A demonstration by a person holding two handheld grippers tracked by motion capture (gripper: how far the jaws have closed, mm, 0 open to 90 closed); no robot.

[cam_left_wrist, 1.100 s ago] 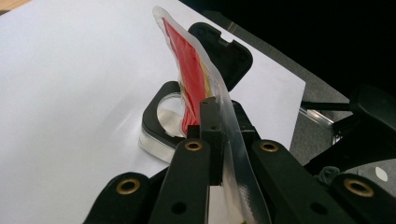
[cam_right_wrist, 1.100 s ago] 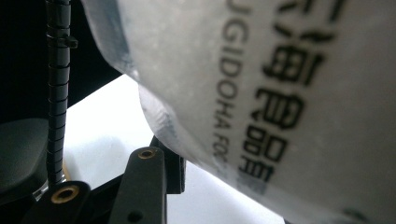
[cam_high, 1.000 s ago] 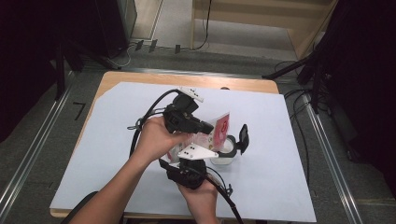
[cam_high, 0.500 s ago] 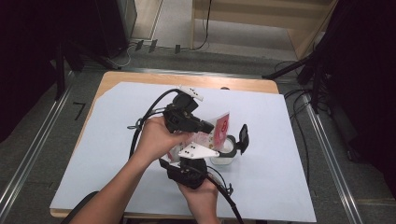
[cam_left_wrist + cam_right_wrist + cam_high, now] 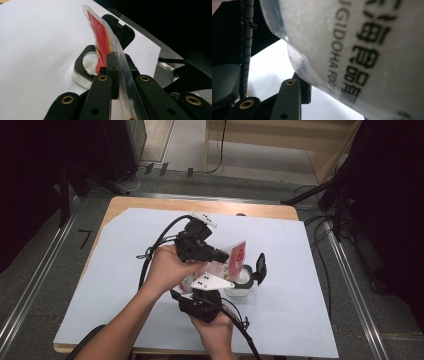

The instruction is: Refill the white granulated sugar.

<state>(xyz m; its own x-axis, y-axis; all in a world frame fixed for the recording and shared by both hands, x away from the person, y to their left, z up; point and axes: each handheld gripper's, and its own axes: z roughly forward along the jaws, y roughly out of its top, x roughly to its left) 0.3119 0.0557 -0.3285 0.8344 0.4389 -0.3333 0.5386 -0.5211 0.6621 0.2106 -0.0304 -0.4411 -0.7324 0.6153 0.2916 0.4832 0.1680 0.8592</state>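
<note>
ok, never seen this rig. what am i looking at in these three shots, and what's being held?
No robot arm here: a person holds a two-jaw black gripper in each hand. The high view looks down on a table under a pale sheet. The left gripper and the right gripper meet at mid-table. The other two pictures come from cameras riding on the grippers, looking along their own jaws.

The left gripper view shows its jaws shut on the clear sealed edge of a flat red and clear plastic food pouch, held upright over a clear round container with a black collar and an open black flip lid. In the right gripper view the pouch is very close and blurred, so whether that gripper grips it cannot be told.
</note>
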